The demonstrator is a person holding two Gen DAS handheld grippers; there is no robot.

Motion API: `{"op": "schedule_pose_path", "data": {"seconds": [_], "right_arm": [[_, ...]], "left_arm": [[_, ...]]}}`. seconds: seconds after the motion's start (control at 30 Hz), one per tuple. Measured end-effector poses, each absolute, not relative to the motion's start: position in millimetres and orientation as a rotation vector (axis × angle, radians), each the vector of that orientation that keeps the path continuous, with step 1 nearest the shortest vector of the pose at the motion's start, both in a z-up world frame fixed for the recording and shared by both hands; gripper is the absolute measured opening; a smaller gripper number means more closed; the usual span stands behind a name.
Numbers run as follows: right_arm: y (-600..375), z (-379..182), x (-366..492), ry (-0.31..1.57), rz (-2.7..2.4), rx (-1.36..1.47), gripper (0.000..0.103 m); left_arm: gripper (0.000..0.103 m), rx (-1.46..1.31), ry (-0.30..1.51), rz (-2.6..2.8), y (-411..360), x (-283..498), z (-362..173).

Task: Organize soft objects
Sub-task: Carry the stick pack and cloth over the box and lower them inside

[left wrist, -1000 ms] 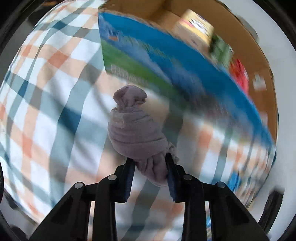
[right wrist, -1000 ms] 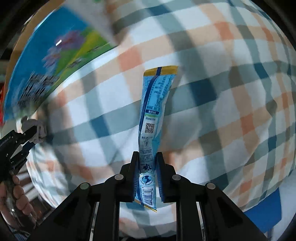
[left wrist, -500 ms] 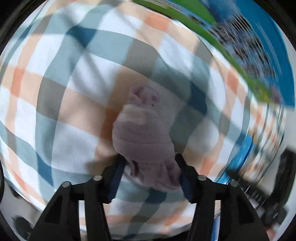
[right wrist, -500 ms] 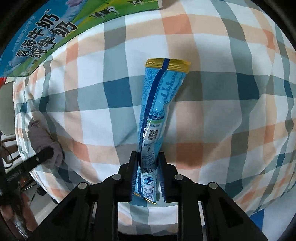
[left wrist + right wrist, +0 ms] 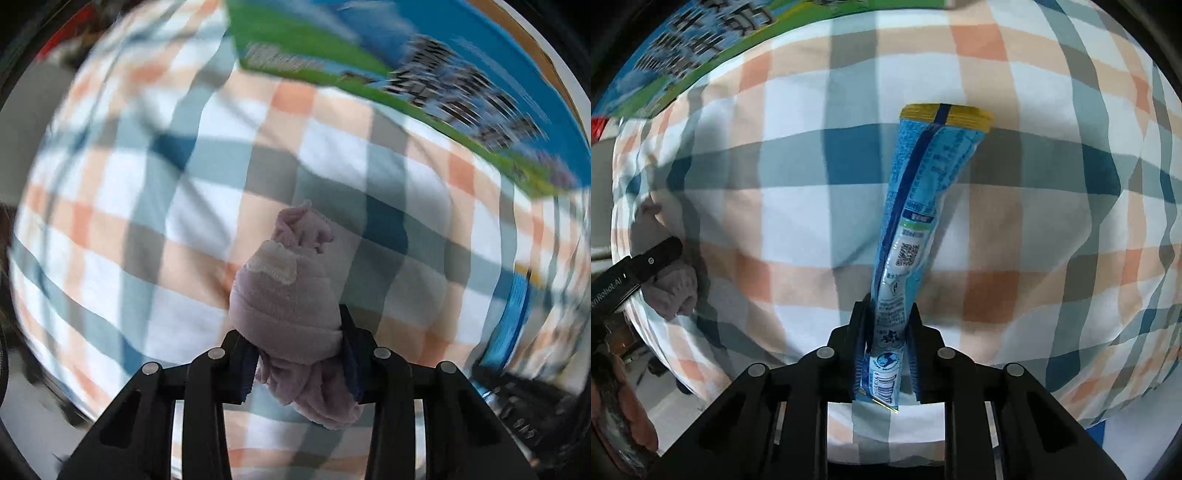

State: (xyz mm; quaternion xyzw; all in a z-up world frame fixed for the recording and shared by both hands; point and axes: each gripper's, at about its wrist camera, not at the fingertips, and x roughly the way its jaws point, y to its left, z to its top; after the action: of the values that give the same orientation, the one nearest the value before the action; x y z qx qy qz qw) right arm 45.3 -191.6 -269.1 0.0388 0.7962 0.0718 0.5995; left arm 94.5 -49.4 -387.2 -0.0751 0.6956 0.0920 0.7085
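Left tongs point(image 5: 295, 354) clamped on a rolled mauve cloth point(image 5: 284, 302), right tongs point(image 5: 886, 332) on a blue snack sachet point(image 5: 916, 229), both above the checked bedsheet point(image 5: 1015, 221); grips should be kept firm until placement by the milk carton box point(image 5: 406, 74)

L gripper point(image 5: 297, 350) & R gripper point(image 5: 886, 332) both clamped, each w/ something held.

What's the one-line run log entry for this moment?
left gripper: shut on sock | right gripper: shut on pouch | below: plaid cloth
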Motion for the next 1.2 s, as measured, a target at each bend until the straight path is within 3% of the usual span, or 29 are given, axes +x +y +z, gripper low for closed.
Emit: {"op": "schedule_pose_path", "data": {"seconds": [0.33,0.57,0.7,0.9,1.2], "right_arm": [[-167.4,-187.9,53.2,1.720,0.291,0.055,0.017],[-175.7,-112.1,79.8,1.593,0.342,0.099,0.017],[-172.7,-69.4,88.6,1.520,0.353,0.123,0.017],[-168.2,-21.6,103.8,1.428,0.372,0.157,0.017],[-155.9,-4.0,129.0,1.375,0.389,0.209,0.017]], "left_arm": [[0.035,0.034,1.369,0.107,-144.8,76.1,-310.0],[0.035,-0.002,1.241,0.061,-60.0,123.7,-201.5],[0.035,-0.009,1.175,0.046,-48.4,131.9,-162.2],[0.035,-0.019,1.109,0.032,-30.0,145.0,-128.6],[0.035,-0.070,1.107,0.008,-5.2,196.4,-117.2]]}}
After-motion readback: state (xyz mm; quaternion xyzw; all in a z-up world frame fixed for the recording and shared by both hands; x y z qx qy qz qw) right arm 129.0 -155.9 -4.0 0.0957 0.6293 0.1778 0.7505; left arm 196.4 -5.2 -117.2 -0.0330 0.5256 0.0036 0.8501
